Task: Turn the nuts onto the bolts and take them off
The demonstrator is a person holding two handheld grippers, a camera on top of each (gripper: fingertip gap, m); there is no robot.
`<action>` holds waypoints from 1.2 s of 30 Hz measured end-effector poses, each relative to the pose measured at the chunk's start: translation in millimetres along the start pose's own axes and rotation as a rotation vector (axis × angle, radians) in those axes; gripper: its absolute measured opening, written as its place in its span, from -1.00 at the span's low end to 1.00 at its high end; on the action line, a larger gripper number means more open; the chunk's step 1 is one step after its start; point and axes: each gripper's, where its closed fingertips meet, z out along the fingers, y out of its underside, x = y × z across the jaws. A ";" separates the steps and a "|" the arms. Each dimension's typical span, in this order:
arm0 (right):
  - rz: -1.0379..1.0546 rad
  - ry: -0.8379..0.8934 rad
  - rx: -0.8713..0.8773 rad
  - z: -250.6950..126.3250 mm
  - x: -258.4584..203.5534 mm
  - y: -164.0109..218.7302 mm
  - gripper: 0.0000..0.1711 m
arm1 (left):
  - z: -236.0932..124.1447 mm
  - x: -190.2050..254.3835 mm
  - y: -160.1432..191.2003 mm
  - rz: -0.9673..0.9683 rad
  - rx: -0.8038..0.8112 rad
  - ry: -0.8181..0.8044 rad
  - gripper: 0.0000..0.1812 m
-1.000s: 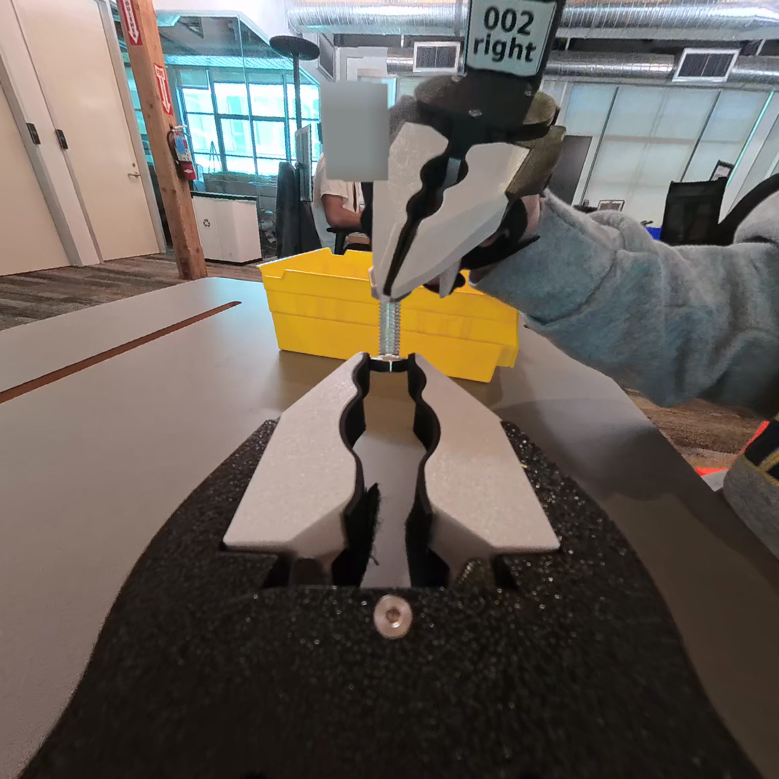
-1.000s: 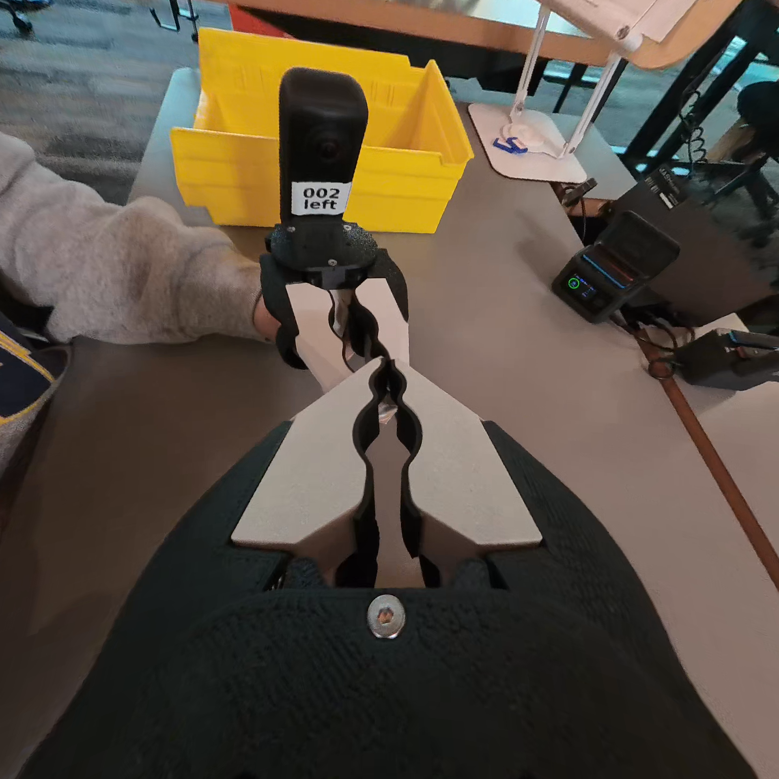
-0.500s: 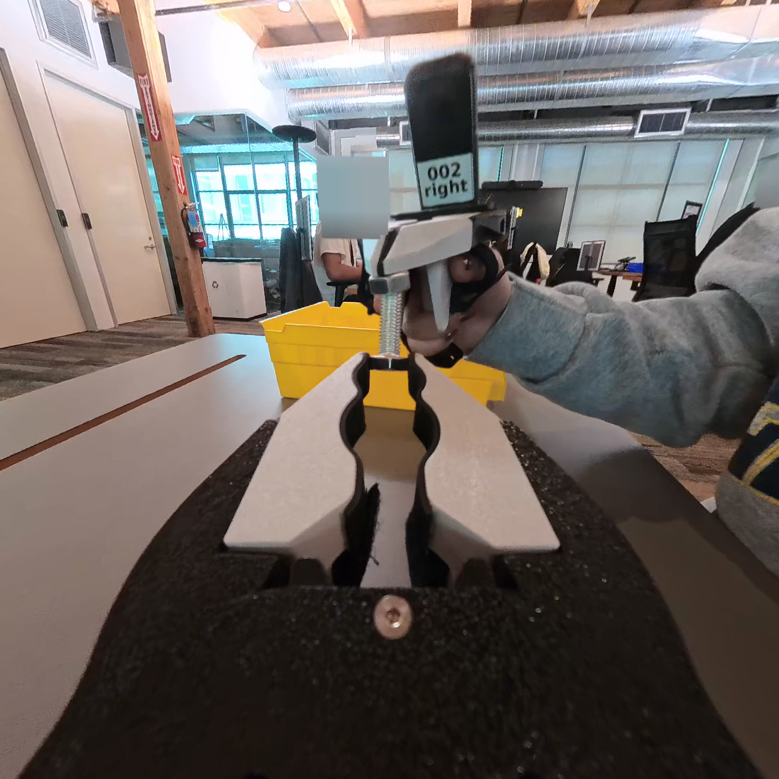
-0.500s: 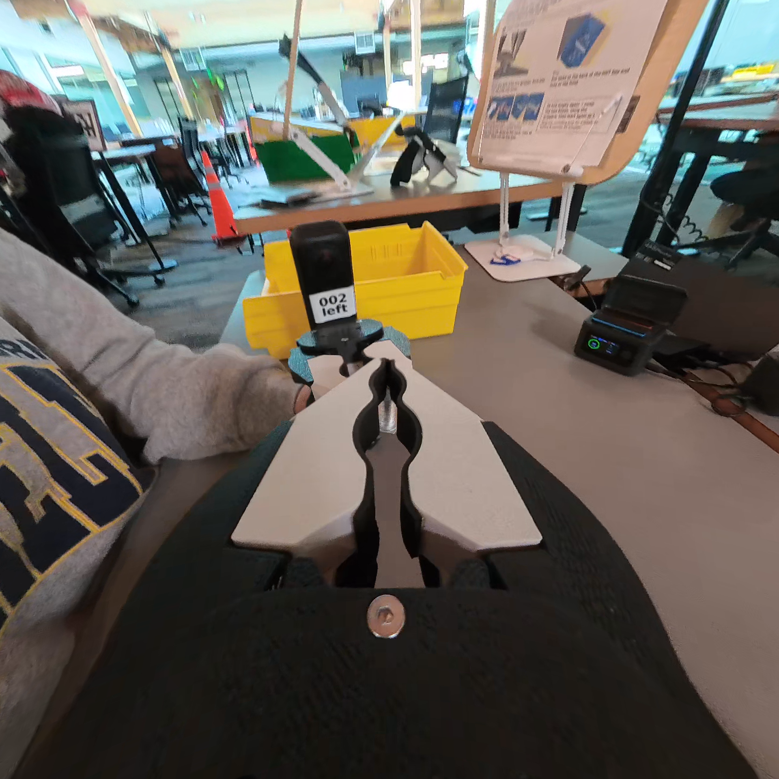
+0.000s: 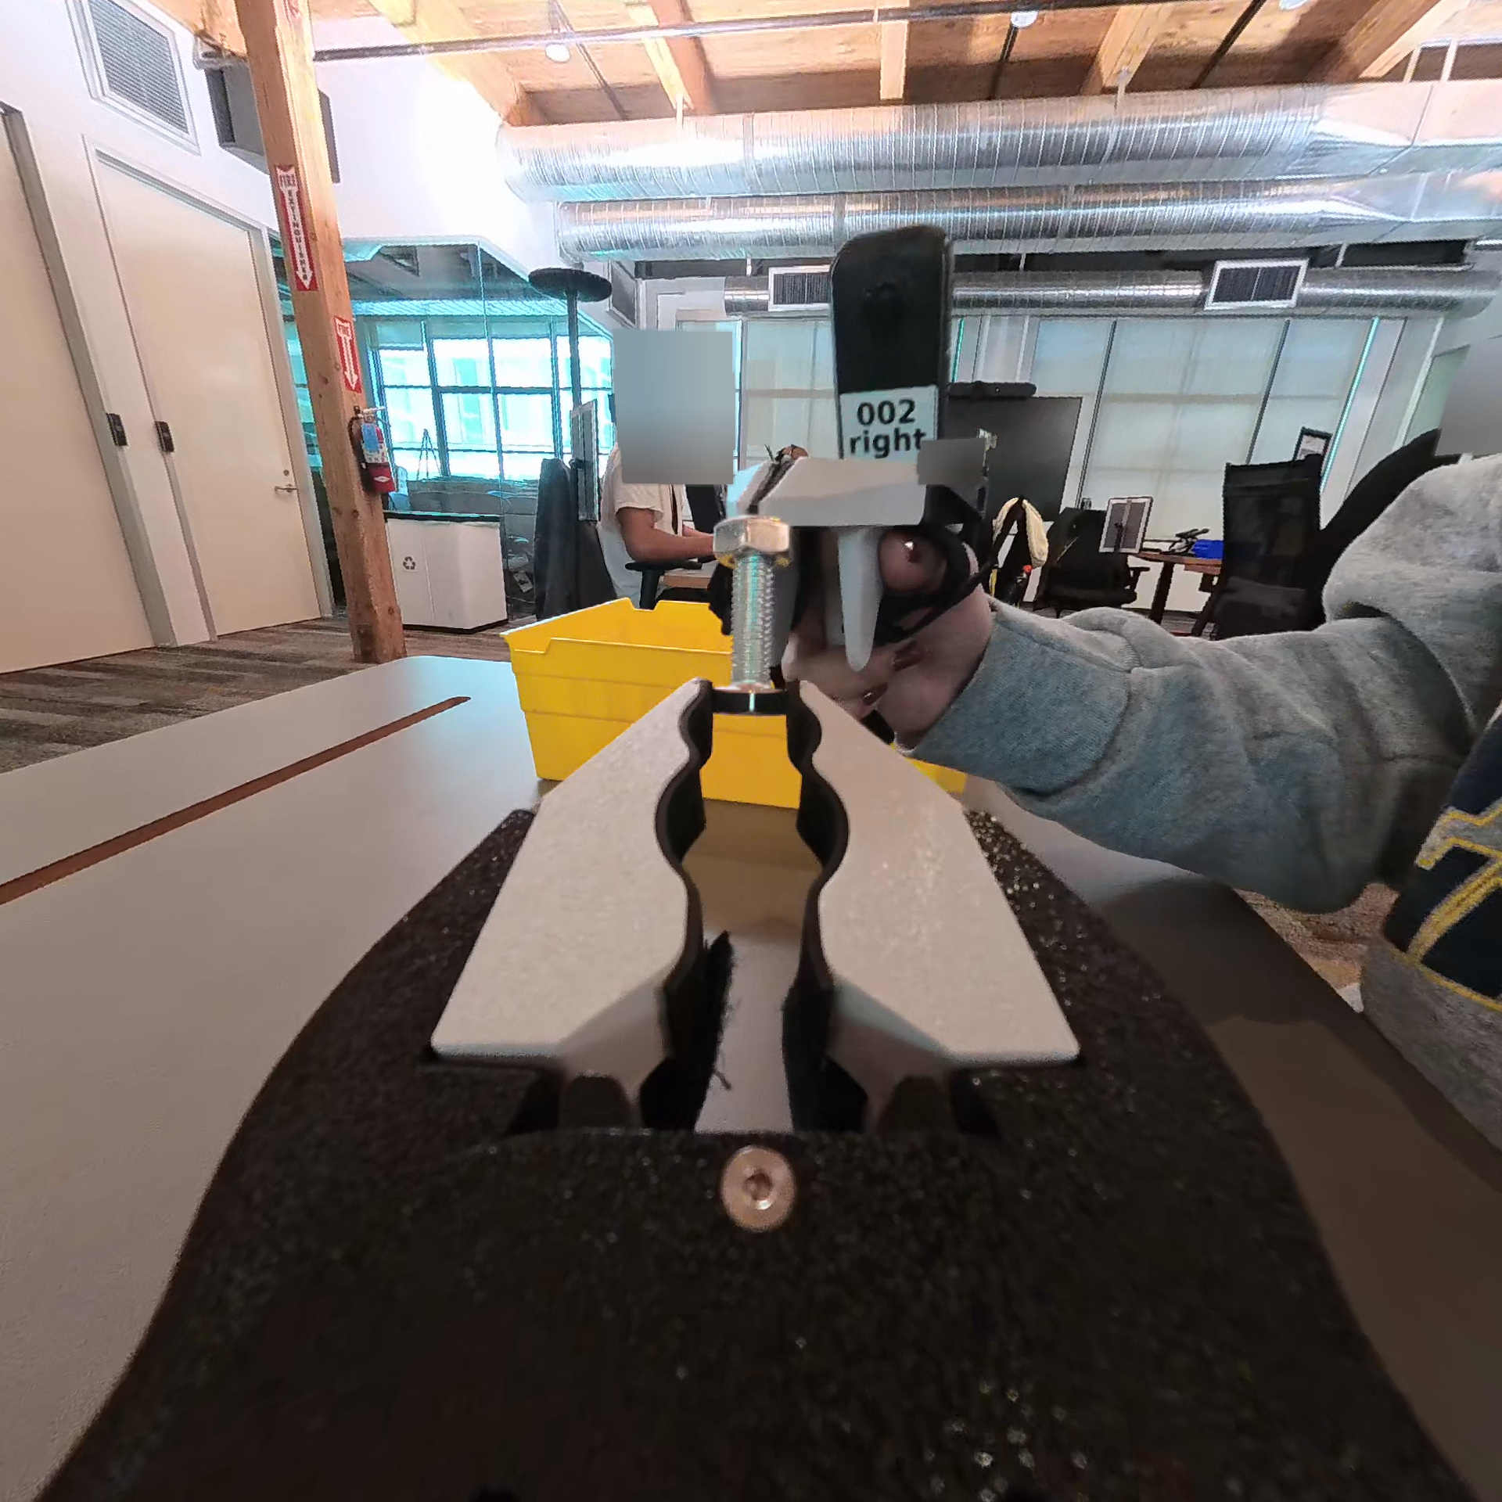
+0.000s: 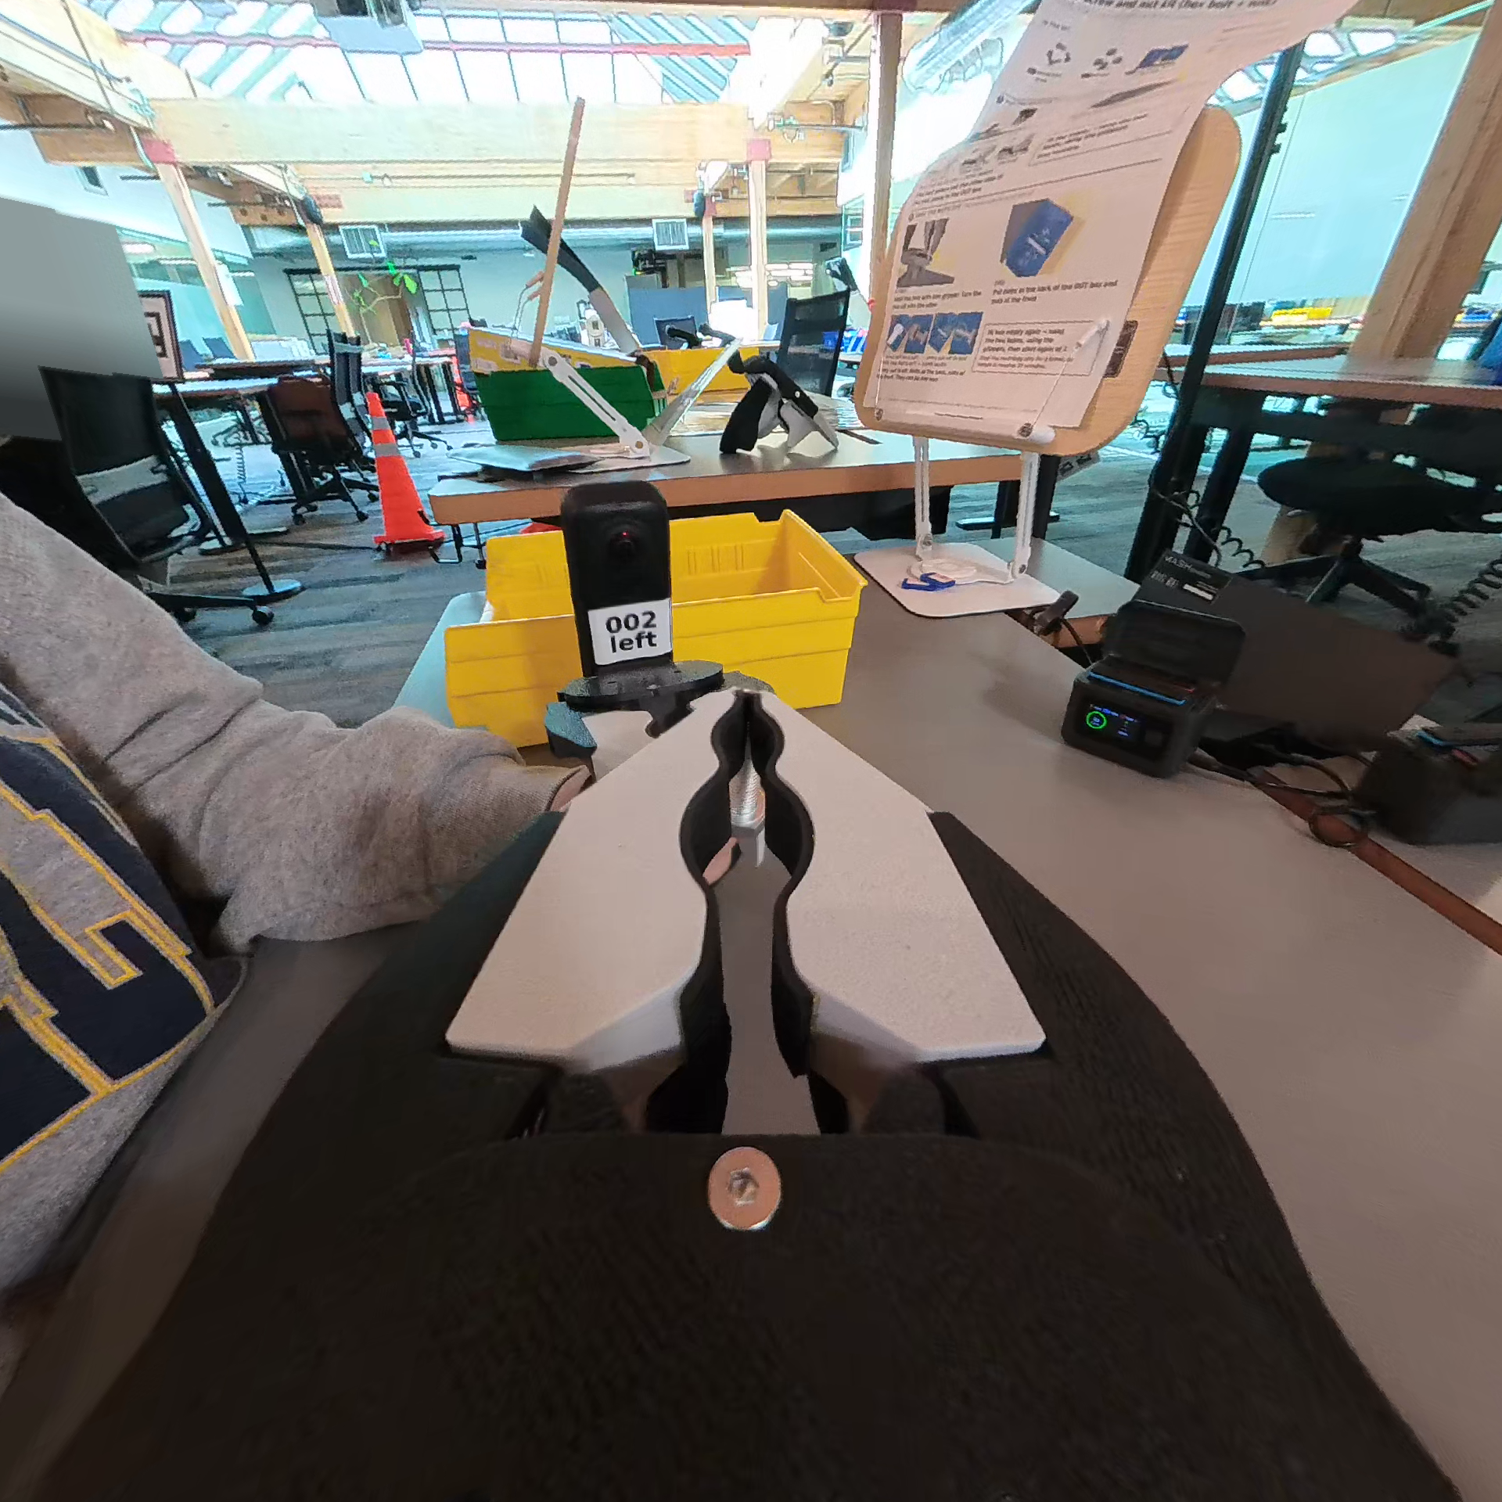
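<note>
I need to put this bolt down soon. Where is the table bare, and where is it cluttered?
Bare: the grey tabletop left of the left gripper, and the stretch between the yellow plastic bin and black charging case. Crowded: the cabled edge beyond that case.

Writing stands on white camera labels (image 5: 886, 427) (image 6: 631, 632), red signs (image 5: 294, 227) on the wooden post (image 5: 325, 488) and a propped instruction sheet (image 6: 1032, 244).

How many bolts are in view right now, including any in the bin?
1. The bolt stands upright, head clamped in the right hand-held gripper, lower end at the left hand-held gripper's tips. The yellow bin shows none, though its floor is partly hidden.
</note>
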 end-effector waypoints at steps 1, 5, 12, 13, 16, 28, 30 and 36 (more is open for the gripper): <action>-0.006 0.003 -0.003 0.3 -0.1 0.0 -1.00 | 0.4 0.4 0.3 -0.001 0.000 0.001 -0.83; -0.017 0.011 -0.005 0.4 0.0 -0.3 -1.00 | 0.6 0.3 0.5 -0.007 0.002 0.005 -0.83; -0.026 0.069 0.088 2.8 1.6 -9.3 -0.49 | 1.0 2.1 -0.6 -0.027 0.012 0.021 -0.83; -0.029 0.065 0.084 6.9 -1.2 -6.9 -0.36 | 1.1 3.0 -1.8 -0.037 0.020 0.029 -0.83; -0.073 0.047 0.087 18.0 -12.6 -1.7 -0.29 | 1.1 5.6 -4.5 -0.082 0.043 0.061 -0.83; -0.034 0.053 0.127 14.3 -10.8 2.3 -0.27 | -6.3 -6.2 -8.2 -0.111 0.057 0.027 -0.83; -0.033 0.047 0.136 17.7 -11.9 0.5 -0.26 | -2.5 -1.4 -4.6 -0.104 0.034 0.046 -0.83; -0.026 0.034 0.120 20.5 -14.2 7.7 -0.21 | -3.3 -6.3 -0.1 -0.089 0.003 0.011 -0.83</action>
